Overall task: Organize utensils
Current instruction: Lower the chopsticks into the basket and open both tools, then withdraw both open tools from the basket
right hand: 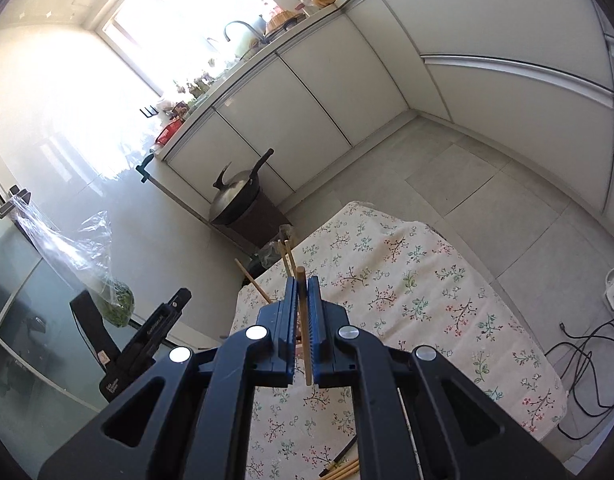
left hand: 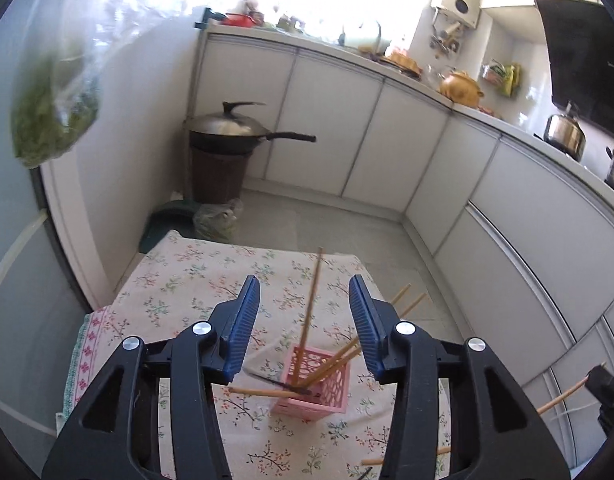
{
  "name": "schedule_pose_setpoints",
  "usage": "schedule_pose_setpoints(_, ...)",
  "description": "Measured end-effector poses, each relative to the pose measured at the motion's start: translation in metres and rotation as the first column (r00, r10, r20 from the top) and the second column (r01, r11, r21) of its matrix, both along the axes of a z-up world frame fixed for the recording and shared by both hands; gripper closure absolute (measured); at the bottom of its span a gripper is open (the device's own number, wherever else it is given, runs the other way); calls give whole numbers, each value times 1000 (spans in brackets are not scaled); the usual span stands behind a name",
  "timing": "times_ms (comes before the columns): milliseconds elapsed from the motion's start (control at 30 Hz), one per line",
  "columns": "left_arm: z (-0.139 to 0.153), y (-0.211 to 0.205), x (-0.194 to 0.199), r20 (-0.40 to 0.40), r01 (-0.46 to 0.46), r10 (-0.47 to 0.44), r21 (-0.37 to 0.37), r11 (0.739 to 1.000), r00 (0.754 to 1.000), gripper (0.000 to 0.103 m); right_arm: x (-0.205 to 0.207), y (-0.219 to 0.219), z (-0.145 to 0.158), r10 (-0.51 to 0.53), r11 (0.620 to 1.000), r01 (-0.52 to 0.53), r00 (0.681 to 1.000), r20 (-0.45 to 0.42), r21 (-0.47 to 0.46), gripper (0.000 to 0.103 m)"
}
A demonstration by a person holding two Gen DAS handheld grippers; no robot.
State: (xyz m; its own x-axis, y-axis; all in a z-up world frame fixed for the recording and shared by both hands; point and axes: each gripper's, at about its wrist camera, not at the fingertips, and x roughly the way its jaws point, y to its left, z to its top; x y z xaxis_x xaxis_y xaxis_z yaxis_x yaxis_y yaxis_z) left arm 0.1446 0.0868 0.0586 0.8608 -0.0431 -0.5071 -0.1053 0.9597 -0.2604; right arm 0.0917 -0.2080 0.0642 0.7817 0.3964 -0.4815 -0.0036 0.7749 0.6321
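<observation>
While the left gripper (left hand: 305, 304) hangs above the tabletop (left hand: 179, 280) and tips down toward it, its two blue pads stand apart with nothing pressed between them. Right under it sits a pink box (left hand: 313, 388) with cut-out sides. The box stands on the flowered cloth, nearer the right edge of the tabletop than the left in the left wrist view. Several wooden chopsticks (left hand: 311, 300) stick up out of the box. One stands tall and almost straight, and the others lean toward the right edge. A dark chopstick (left hand: 279, 385) and a light one lie across the box's near rim, and their ends poke out to the left. More loose sticks (left hand: 405, 456) lie on the cloth by the near edge.

The right gripper (right hand: 303, 284) also tips down, and it is rolled to one side, so the room looks slanted in its view. Its pads are squeezed tight on one wooden chopstick (right hand: 303, 320). That stick runs straight up between the pads, and its top pokes out just past the tips. Behind the pads, other chopstick tops show near the far left corner of the tabletop. Most of the box is hidden behind this gripper.
</observation>
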Motion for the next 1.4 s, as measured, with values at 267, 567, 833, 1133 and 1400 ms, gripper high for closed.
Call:
schedule_pose_setpoints(267, 22, 25, -40, 65, -34, 34, -6, 999, 997, 52, 26, 10, 31, -25, 1000, 25, 999, 36, -18, 98)
schedule_pose_setpoints(567, 45, 33, -60, 149, -41, 37, 21, 999, 988, 41, 72, 41, 36, -50, 996, 51, 999, 20, -76, 97)
schedule_pose_setpoints(833, 32, 35, -39, 79, -5, 4, 15, 1000, 997, 41, 111, 75, -10, -7, 996, 0, 997, -78, -90, 94)
schedule_pose_setpoints(1133, 31, 22, -40, 70, 27, -31, 50, 998, 997, 38, 88, 92, -10, 22, 979, -29, 999, -38, -201, 93)
schedule_pose_setpoints(1400, 27, 4, -48, 59, 44, -50, 109, 993, 997, 26, 59, 103, -14, 44, 948, -42, 999, 0, -315, 76)
